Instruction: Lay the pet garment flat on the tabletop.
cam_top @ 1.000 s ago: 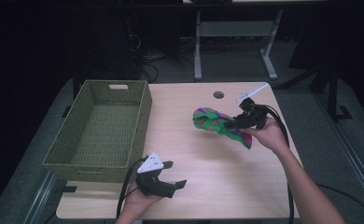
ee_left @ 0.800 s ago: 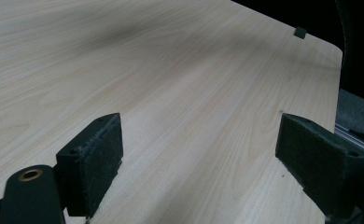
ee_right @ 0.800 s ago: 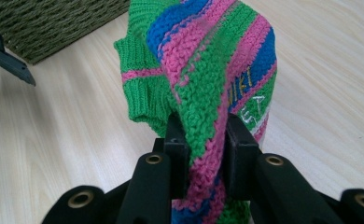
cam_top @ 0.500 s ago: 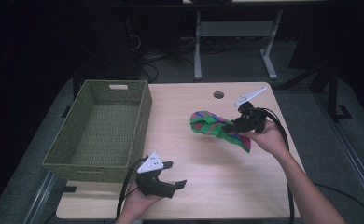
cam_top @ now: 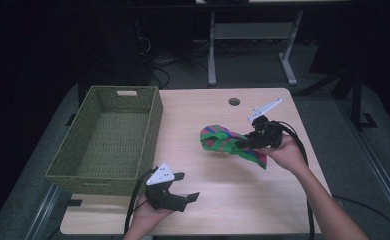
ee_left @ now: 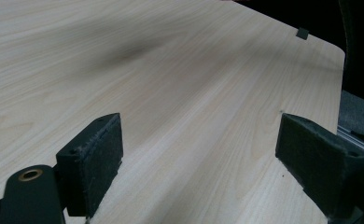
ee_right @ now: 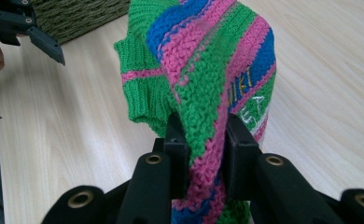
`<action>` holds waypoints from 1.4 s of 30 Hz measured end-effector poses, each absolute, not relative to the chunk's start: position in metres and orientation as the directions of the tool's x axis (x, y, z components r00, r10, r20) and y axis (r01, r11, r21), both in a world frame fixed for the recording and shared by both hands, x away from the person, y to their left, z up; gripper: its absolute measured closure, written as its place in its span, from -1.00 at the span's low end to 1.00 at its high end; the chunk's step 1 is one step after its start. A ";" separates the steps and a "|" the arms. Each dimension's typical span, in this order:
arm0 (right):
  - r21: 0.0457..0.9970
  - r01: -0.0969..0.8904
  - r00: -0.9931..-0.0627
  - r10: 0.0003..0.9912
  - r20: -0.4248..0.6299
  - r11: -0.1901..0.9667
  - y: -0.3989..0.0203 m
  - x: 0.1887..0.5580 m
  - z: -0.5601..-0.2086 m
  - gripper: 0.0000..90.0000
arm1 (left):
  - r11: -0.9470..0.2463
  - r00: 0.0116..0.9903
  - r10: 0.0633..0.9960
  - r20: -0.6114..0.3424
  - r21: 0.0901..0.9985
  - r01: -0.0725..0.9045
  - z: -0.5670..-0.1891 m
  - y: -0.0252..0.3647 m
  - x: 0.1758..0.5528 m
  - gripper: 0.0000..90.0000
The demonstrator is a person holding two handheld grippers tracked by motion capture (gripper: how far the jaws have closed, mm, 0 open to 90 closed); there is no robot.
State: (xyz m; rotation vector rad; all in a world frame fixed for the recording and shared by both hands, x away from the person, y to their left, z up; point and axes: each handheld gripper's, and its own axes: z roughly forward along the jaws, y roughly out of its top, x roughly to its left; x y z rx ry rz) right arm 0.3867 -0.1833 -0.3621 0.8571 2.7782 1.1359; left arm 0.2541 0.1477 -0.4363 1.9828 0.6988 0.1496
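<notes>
Knitted garment (cam_top: 230, 142), one: striped green, pink and blue, with pale lettering on one band in the right gripper view. Location: lifted off the worktop (cam_top: 218, 200) at its right half, bunched and hanging from the right gripper (cam_top: 243, 144). Against the two earlier frames it has drifted a little toward the middle of the worktop, so the carry toward the basket (cam_top: 108, 137) looks to be under way, slowly; most of the distance is left.

Right gripper, one: jaws clamped on a fold of the knit (ee_right: 203, 126), the fabric pinched between the two black pads and spilling above and below them. The grip looks secure; nothing of the garment trails on the wood in the gripper's own view.

Left gripper (cam_top: 180, 192), one: resting low at the near edge of the worktop, unchanged from the earlier frames. Jaws wide apart, bare wood between the pads (ee_left: 98, 158), holding nothing.

Basket, one: green woven, rectangular, with a handle slot in its far wall, standing at the left of the worktop, nothing in it. Judged to be the likely destination.

Worktop, one: pale wood grain, with a round cable hole (cam_top: 234, 101) near the far edge.

Hands, two; forearms entering from the near side.
</notes>
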 end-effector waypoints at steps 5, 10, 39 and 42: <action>0.655 0.480 -0.851 0.493 0.184 0.584 -0.183 0.382 -0.366 0.65 | -0.345 0.826 0.533 -0.181 0.846 0.407 -0.436 0.148 0.253 -0.67; 0.656 0.481 -0.852 0.487 0.192 0.582 -0.184 0.379 -0.371 0.65 | -0.342 0.825 0.534 -0.182 0.846 0.408 -0.436 0.148 0.254 -0.67; 0.647 0.462 -0.871 0.446 0.204 0.607 -0.175 0.356 -0.391 0.63 | -0.338 0.824 0.536 -0.185 0.847 0.410 -0.436 0.149 0.254 -0.67; 0.630 0.467 -0.871 0.444 0.209 0.621 -0.173 0.354 -0.399 0.63 | -0.341 0.826 0.534 -0.181 0.848 0.406 -0.436 0.148 0.253 -0.68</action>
